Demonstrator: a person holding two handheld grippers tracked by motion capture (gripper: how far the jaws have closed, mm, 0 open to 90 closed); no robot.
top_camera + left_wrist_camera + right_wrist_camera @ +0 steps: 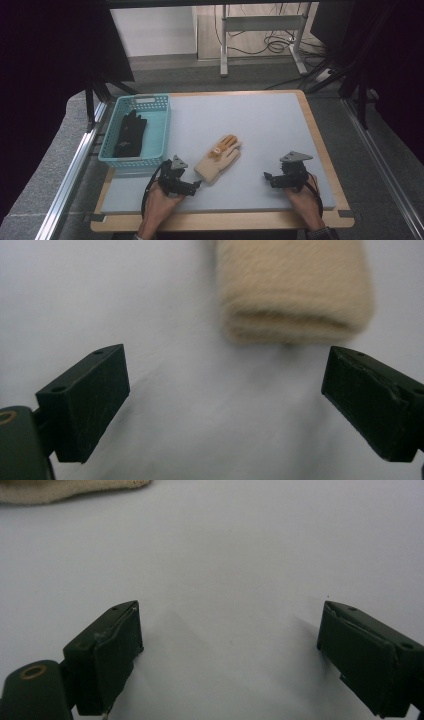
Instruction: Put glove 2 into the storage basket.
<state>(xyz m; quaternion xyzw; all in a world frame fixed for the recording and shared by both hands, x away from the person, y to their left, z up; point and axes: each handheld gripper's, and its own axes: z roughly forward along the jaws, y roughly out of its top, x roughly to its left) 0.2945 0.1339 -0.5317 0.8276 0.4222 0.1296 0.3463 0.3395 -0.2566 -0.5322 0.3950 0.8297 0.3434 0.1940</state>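
Fuzzy beige knit glove [218,159] lies flat between both gaping tongs, left [196,184] and right [269,178].

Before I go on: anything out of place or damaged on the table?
Nothing damaged or spilled. One black glove is in the blue basket, while a tan glove lies on the mat, at an angle.

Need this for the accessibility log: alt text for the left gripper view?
The left gripper, jaws wide open, points at the folded cuff end of a tan glove lying just ahead on the pale grey mat. Nothing sits between the jaws, and the glove is untouched.
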